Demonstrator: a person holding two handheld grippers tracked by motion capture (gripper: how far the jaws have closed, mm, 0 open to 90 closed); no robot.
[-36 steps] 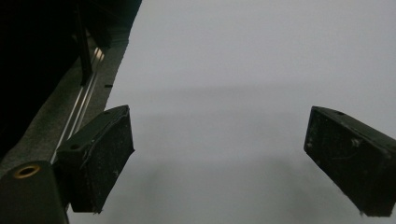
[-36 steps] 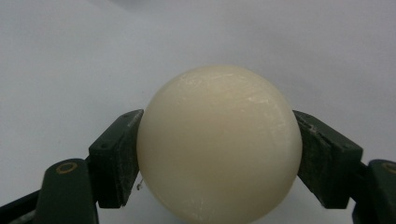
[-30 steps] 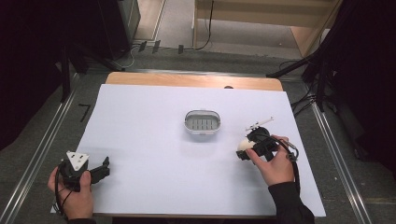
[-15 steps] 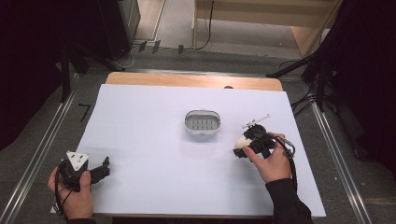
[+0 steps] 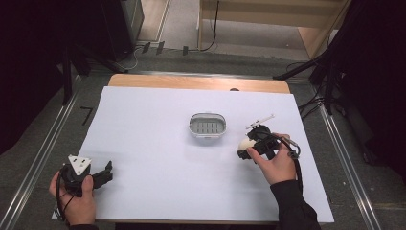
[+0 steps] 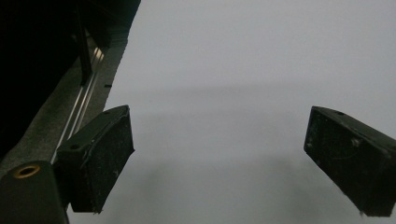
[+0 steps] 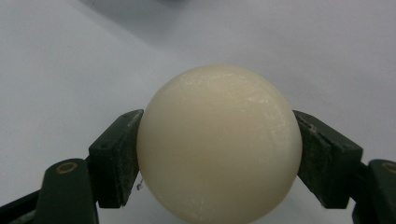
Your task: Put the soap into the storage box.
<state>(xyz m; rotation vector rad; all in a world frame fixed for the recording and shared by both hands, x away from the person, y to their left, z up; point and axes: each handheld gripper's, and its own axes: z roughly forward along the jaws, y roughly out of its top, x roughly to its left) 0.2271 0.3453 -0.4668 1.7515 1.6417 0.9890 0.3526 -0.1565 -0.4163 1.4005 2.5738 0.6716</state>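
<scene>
A cream round soap (image 7: 219, 144) sits clamped between the two black jaws of my right gripper (image 7: 218, 154), which is shut on it. From above, the soap (image 5: 246, 143) shows at the tip of that gripper (image 5: 245, 149), right of the table's middle and just right of a grey oval soap dish (image 5: 207, 125) with a slotted floor. My left gripper (image 5: 107, 172) lies low at the table's near left corner, its jaws wide open over bare white sheet, and the left gripper view shows nothing between its pads (image 6: 100, 156).
A white sheet (image 5: 158, 115) covers the table, with a wooden strip (image 5: 191, 82) along its far edge. A metal rail (image 5: 43, 158) runs down the left side and another down the right. Dark stands and cables lie on the floor beyond.
My right gripper has carried the soap a little to the left and toward the dish. The left hand has stayed where it was.
</scene>
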